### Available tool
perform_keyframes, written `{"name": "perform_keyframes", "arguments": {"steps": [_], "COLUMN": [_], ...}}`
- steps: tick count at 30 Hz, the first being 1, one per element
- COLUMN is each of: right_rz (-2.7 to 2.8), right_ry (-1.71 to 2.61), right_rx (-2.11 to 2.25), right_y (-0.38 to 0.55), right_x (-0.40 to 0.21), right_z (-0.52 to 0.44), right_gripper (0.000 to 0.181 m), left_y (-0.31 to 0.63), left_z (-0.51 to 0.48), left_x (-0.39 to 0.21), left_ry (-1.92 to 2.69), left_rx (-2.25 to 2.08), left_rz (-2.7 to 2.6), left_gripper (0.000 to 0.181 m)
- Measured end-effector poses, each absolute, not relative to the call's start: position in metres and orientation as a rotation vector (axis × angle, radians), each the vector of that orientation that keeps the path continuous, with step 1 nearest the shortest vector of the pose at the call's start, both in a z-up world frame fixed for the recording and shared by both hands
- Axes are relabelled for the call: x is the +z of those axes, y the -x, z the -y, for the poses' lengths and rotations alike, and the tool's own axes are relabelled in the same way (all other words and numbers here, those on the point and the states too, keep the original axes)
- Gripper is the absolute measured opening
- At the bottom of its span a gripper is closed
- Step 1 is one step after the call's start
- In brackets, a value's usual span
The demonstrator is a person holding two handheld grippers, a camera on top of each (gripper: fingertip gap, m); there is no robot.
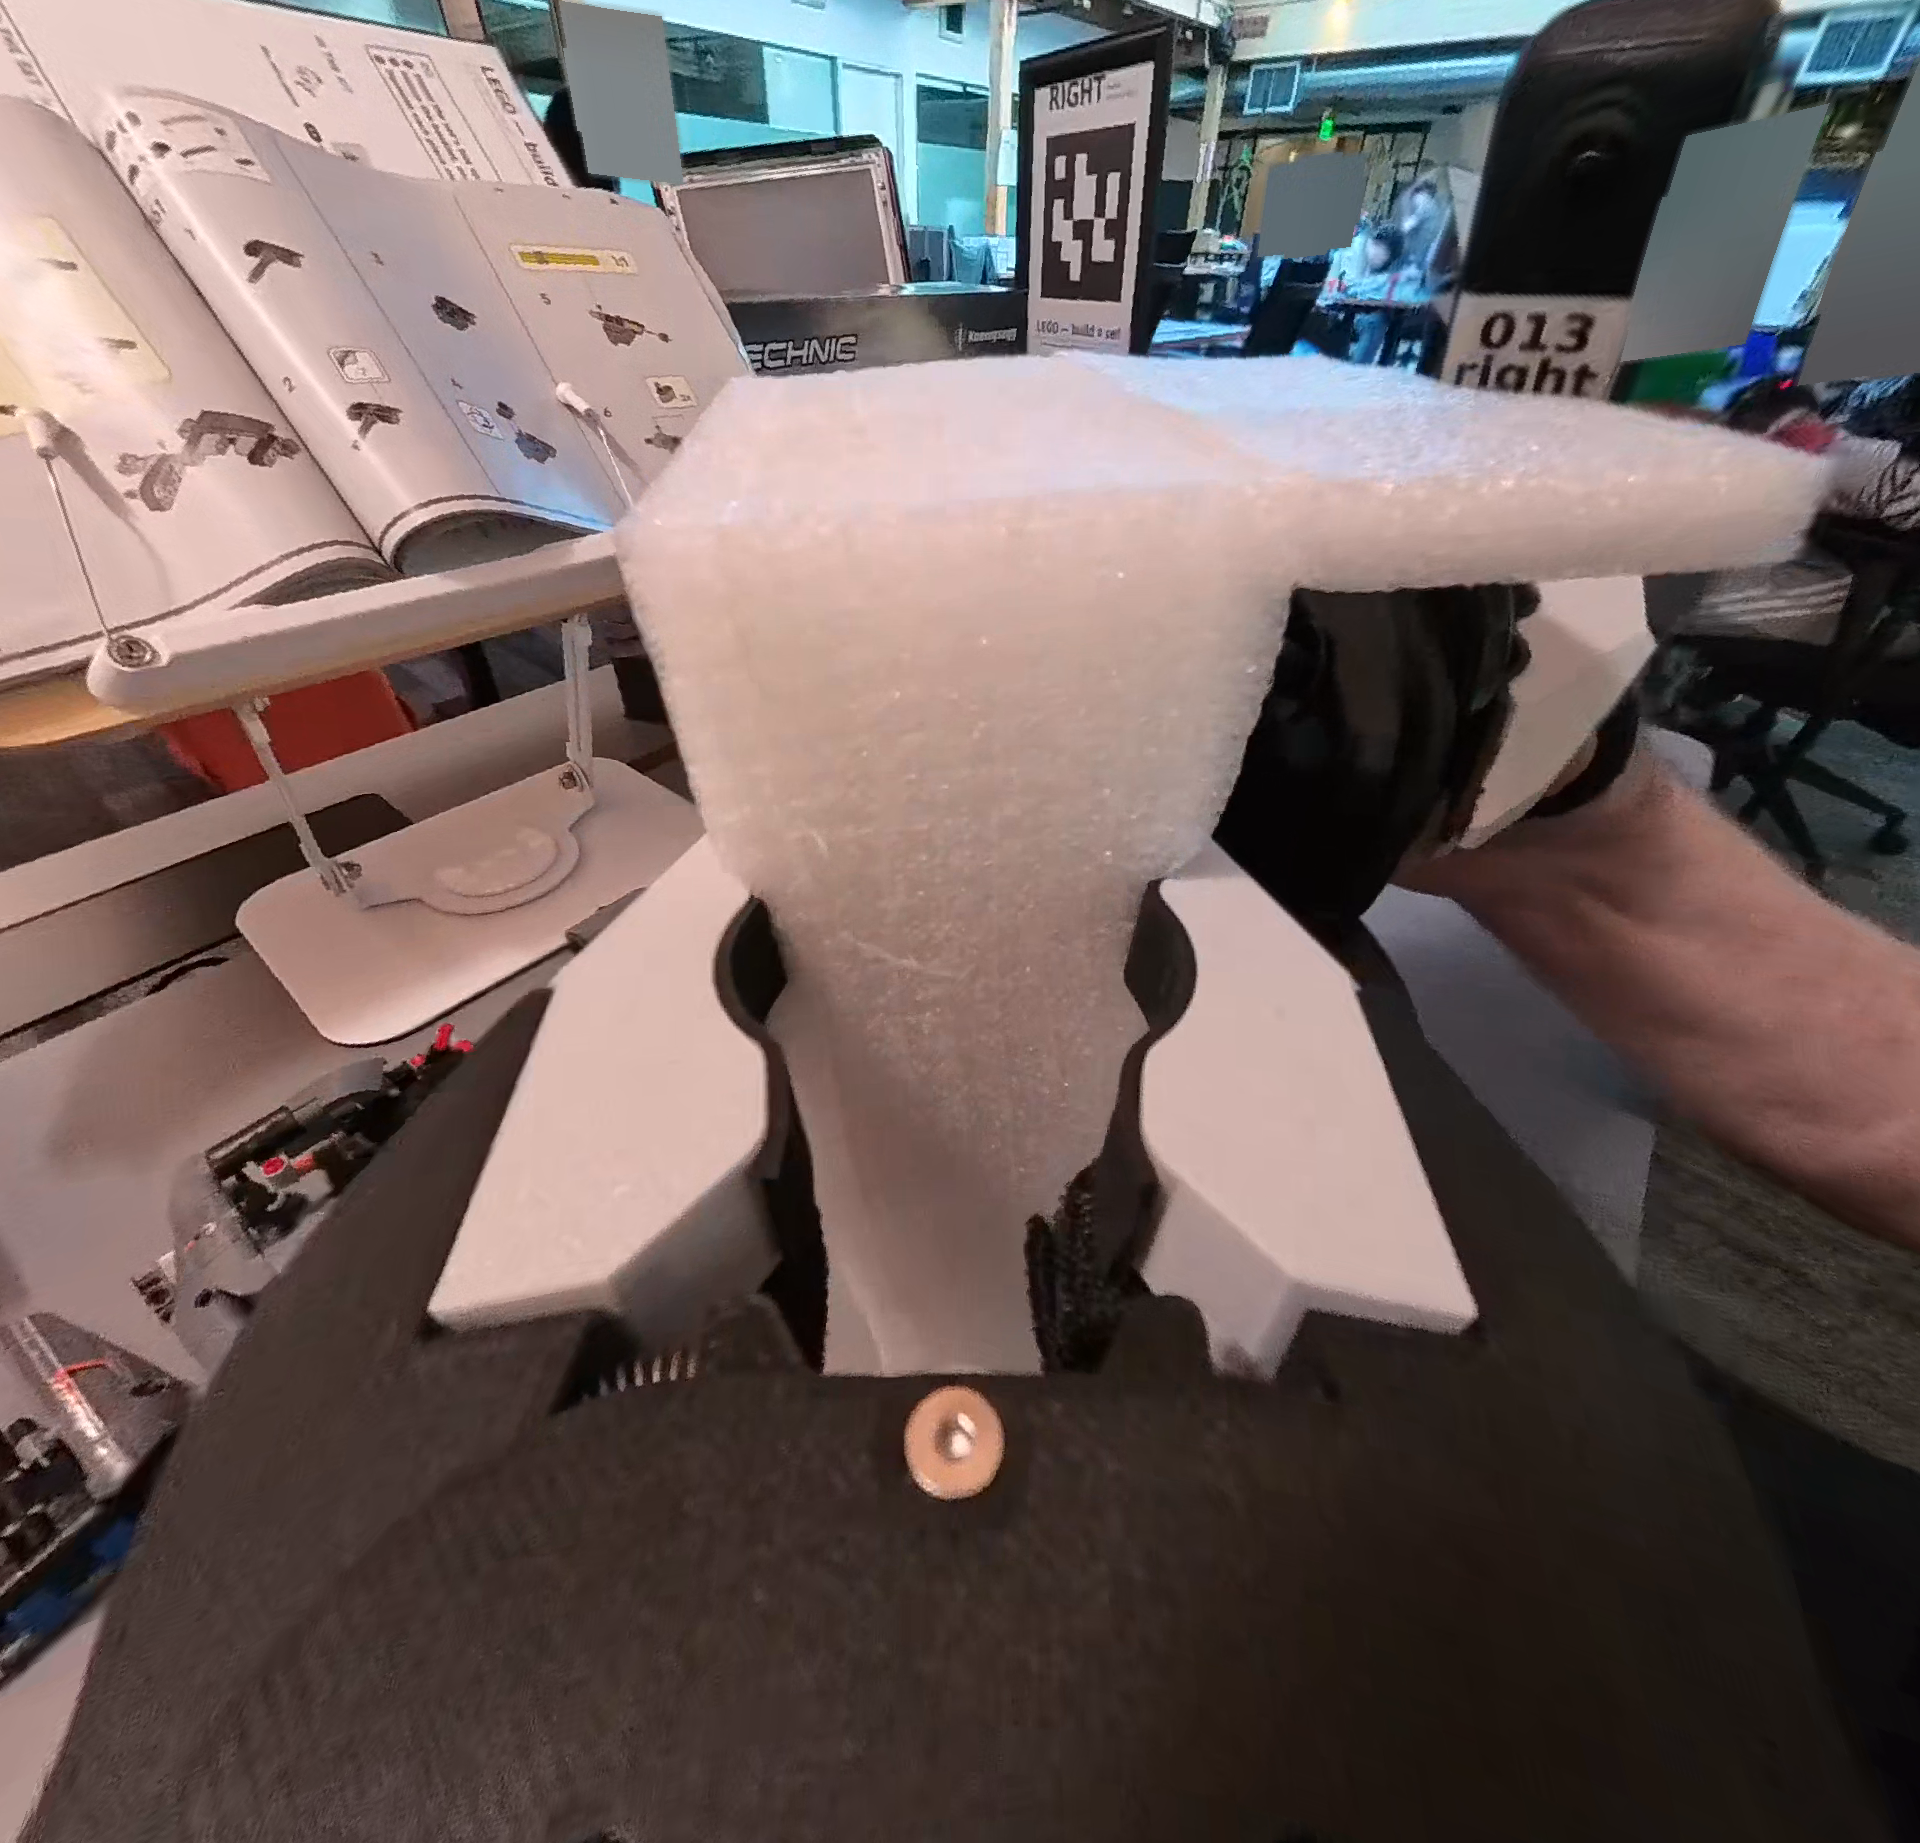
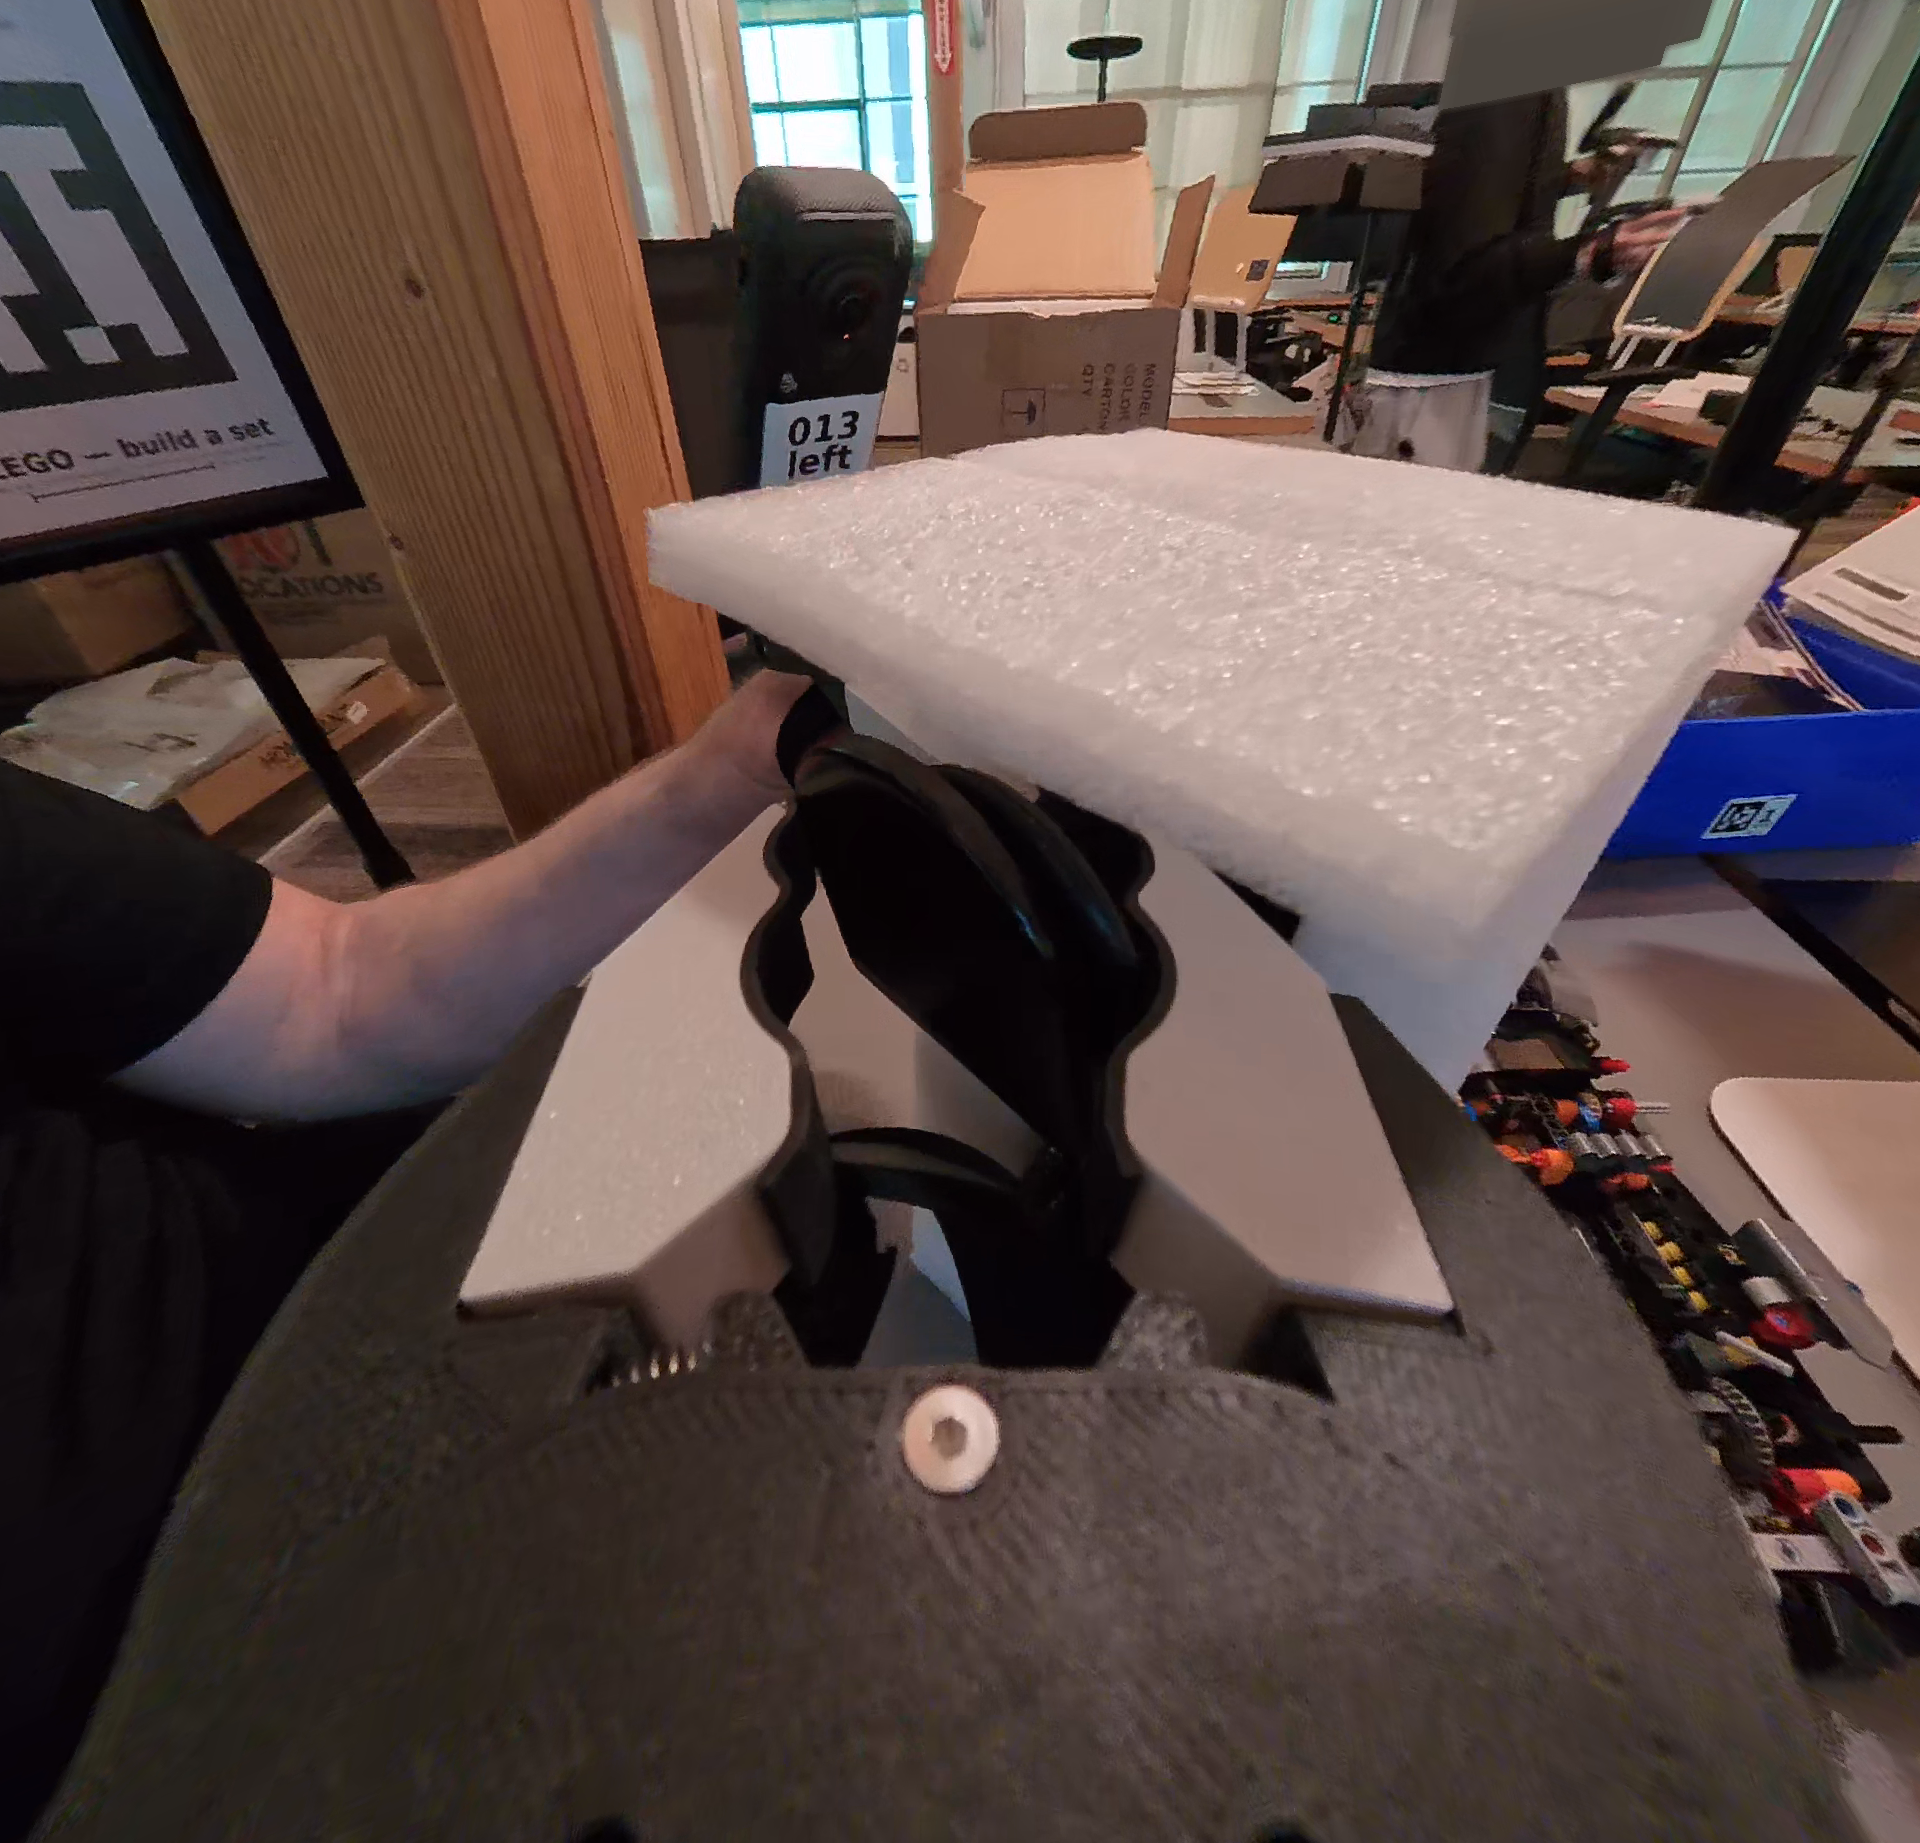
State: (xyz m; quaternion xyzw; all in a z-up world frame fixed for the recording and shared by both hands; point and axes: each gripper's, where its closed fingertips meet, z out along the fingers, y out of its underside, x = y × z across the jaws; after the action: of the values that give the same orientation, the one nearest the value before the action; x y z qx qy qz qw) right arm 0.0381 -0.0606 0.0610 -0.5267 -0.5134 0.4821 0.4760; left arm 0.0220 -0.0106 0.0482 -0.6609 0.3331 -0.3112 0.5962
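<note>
White foam block [image 1: 1039, 546], raised at 12 o'clock: left gripper [image 1: 951, 962] clamped narrowly on its hanging leg; right gripper [image 2: 956, 858], part-closed, grips a glossy black curved object [image 2: 935, 972] beneath the slab's 3 o'clock side.

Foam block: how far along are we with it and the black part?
Done: the white foam block is up off the table, clamped in the left gripper. In hand: the right gripper grips a black rounded part just under the foam's overhang; whether the two touch is unclear. Left: both are held in the air, and neither is set down yet.
</note>
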Motion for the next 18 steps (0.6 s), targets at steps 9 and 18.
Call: {"name": "perform_keyframes", "arguments": {"steps": [9, 18], "right_rz": [1.297, 1.334], "right_ry": [1.232, 1.156], "right_rx": [1.267, 1.397], "right_y": [-0.051, -0.05], "right_x": [0.058, 0.053], "right_z": [0.066, 0.077], "right_gripper": [0.05, 0.024], "left_y": [-0.026, -0.029], "left_z": [0.011, 0.007], "left_x": [0.049, 0.049], "left_ry": [1.5, 1.476], "left_rx": [-0.796, -0.902], "left_rz": [-0.899, -0.98], "left_gripper": [0.062, 0.059]}}
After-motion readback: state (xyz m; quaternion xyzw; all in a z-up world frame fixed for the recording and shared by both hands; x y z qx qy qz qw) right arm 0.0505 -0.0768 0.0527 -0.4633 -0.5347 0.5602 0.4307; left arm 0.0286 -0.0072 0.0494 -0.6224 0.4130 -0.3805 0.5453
